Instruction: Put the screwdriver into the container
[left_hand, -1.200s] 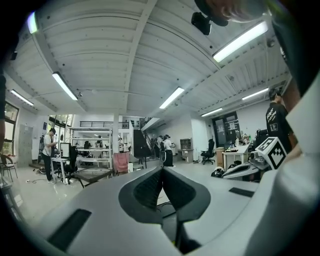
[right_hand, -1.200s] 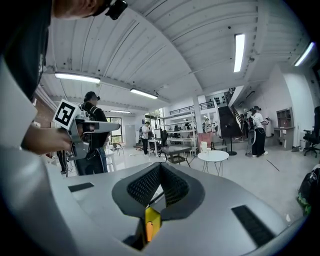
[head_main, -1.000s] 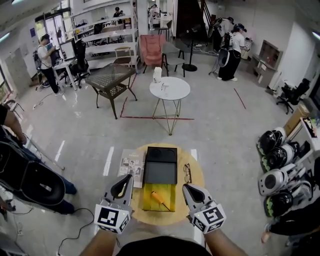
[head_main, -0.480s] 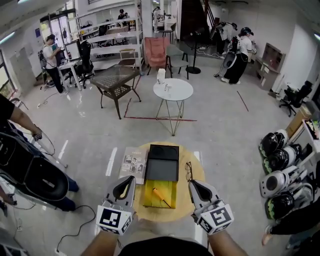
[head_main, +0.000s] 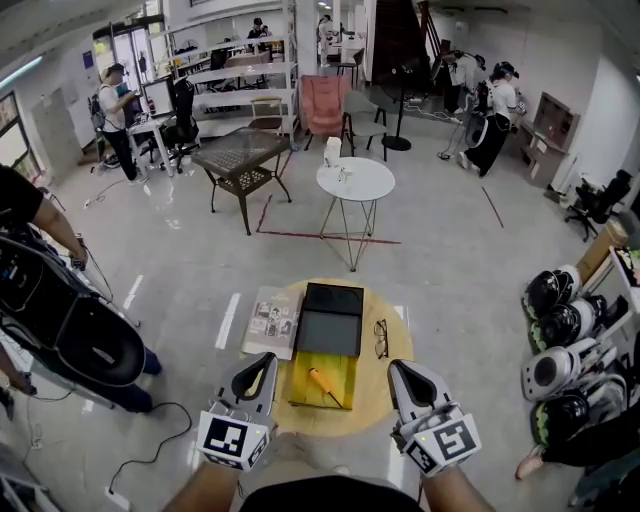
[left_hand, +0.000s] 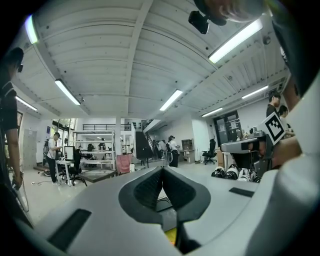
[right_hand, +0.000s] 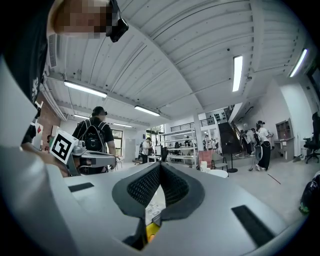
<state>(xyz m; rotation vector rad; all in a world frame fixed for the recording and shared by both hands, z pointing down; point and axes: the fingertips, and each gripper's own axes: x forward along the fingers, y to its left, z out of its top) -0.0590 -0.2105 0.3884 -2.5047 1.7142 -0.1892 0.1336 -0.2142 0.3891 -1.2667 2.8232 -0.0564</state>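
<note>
I am looking down from the head camera at a small round wooden tabletop (head_main: 385, 385) on a grey workshop floor. At the middle of it, running towards 6 o'clock, sits a yellow rectangular container (head_main: 300, 385), open at the top. The orange-handled screwdriver (head_main: 322, 382) lies inside it, slanted, with the handle towards 11 o'clock and the dark shaft towards 5 o'clock. A flat black rectangular box (head_main: 330, 320) lies at 12 o'clock, its near edge touching the yellow container.

A printed booklet (head_main: 272, 322) lies at 10 o'clock, just beside the black box and partly over the tabletop's rim. A pair of dark-framed spectacles (head_main: 381, 338) lies at 2 o'clock, near the box but apart from it.

The left gripper (head_main: 258, 362) is at 8 o'clock, beside the yellow container and not touching it. In its own view, its two dark ribbed pads are pressed together at the tips with nothing between them. The right gripper (head_main: 400, 370) is at 4 o'clock, well apart from the screwdriver. Its pads are likewise pressed together and pinch nothing. Both grippers point level, away from me.

Further off, at 12 o'clock, stands a white round side table (head_main: 355, 180).
</note>
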